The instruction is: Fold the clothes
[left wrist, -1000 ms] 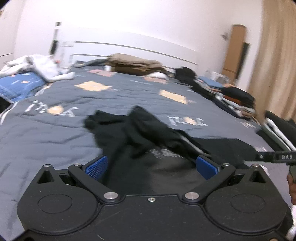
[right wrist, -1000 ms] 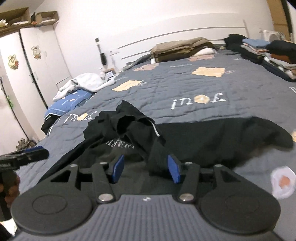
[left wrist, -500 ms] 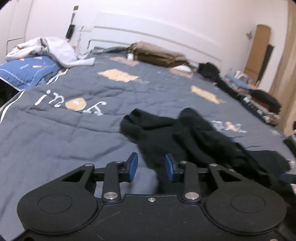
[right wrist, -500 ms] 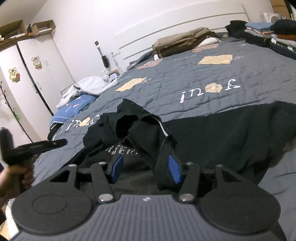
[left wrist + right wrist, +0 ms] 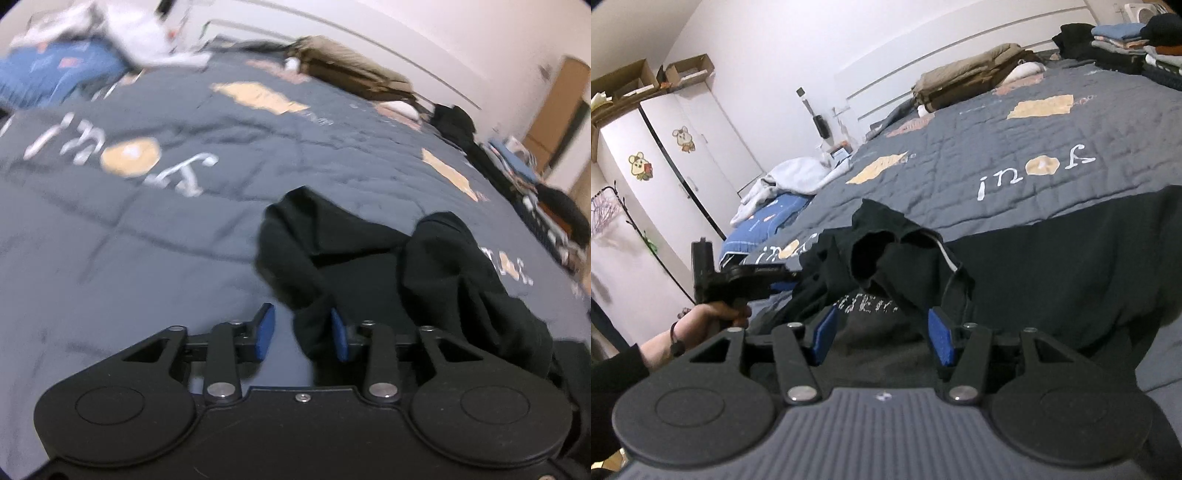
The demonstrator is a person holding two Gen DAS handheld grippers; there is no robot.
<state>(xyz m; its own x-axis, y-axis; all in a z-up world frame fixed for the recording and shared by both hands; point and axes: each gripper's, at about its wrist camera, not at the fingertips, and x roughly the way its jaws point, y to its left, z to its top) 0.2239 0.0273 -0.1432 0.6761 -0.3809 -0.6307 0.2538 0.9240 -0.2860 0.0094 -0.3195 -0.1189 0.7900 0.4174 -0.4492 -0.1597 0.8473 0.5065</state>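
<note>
Black shirt (image 5: 1015, 280) lies crumpled on the near part of the bed (image 5: 129, 229); one end bunched and lifted, the rest spread flat toward the right in the right wrist view. Open quilt left of and beyond the shirt.

Left gripper (image 5: 302, 334): blue pads (image 5: 265, 332) spread, a fold of the shirt between them, against the right pad only; no pinch. Right gripper (image 5: 882, 334): pads apart, over the shirt's printed area, cloth draped by its right pad, not clamped. A hand (image 5: 701, 317) holds the left gripper's handle at the left edge.

Obstacles: folded brown pile (image 5: 971, 79) at the headboard, stacked clothes (image 5: 1126, 44) along the far right edge, white heap (image 5: 798, 177) and blue pillow (image 5: 764, 225) at the left edge.

Room: grey quilt with tan patches, white walls, white wardrobe (image 5: 665, 177) with 2 animal stickers.
</note>
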